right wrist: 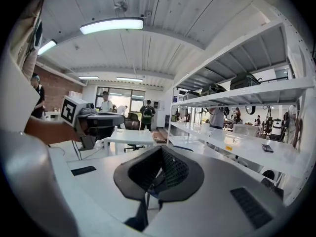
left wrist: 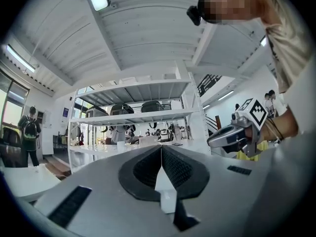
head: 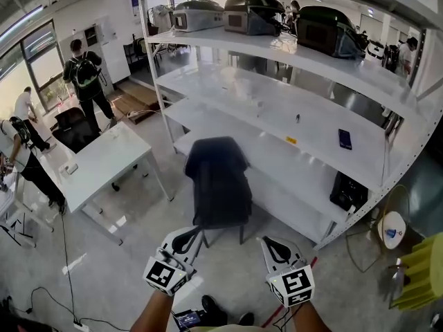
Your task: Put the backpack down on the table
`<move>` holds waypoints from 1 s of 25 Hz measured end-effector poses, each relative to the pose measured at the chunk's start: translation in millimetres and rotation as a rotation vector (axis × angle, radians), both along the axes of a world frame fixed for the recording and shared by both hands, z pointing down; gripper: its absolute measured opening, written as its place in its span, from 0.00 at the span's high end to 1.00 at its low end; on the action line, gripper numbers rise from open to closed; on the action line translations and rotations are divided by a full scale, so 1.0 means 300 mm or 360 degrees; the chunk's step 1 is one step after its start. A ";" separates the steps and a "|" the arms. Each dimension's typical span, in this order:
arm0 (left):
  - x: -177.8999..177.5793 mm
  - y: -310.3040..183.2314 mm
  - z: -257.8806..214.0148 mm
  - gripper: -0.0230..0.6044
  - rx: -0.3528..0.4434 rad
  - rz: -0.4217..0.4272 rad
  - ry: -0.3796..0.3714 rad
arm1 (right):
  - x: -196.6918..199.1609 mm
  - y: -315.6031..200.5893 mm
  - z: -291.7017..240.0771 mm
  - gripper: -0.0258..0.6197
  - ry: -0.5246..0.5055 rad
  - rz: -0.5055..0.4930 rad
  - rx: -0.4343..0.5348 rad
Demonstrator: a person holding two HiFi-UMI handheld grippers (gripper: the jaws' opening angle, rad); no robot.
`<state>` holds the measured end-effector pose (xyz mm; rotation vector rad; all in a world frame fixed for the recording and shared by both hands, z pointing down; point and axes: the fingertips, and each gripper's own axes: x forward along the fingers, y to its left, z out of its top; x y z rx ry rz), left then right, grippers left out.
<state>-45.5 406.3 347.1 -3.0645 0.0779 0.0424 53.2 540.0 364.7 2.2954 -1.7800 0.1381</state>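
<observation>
Both claws were pressed together with nothing between their jaws. The left gripper (head: 197, 231) and right gripper (head: 266, 241) were held side by side, pointing forward. The dark backpack (head: 218, 178) hung slumped over a chair (head: 241, 234) just ahead of them, between their two lines and touched by neither. The white table (head: 104, 159) stood well off to the left of the left gripper and farther out. The backpack looked like soft fabric, likely to sag and swing when lifted and probably moderate in weight. The best hold seemed to be its top edge, the part farthest from the jaws, at a handle or strap, though none could be made out.
</observation>
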 end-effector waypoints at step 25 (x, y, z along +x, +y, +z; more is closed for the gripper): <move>0.052 -0.517 0.046 0.94 -0.0082 0.0120 0.0022 | 0.089 -0.523 0.045 0.92 -0.0036 0.0157 -0.0005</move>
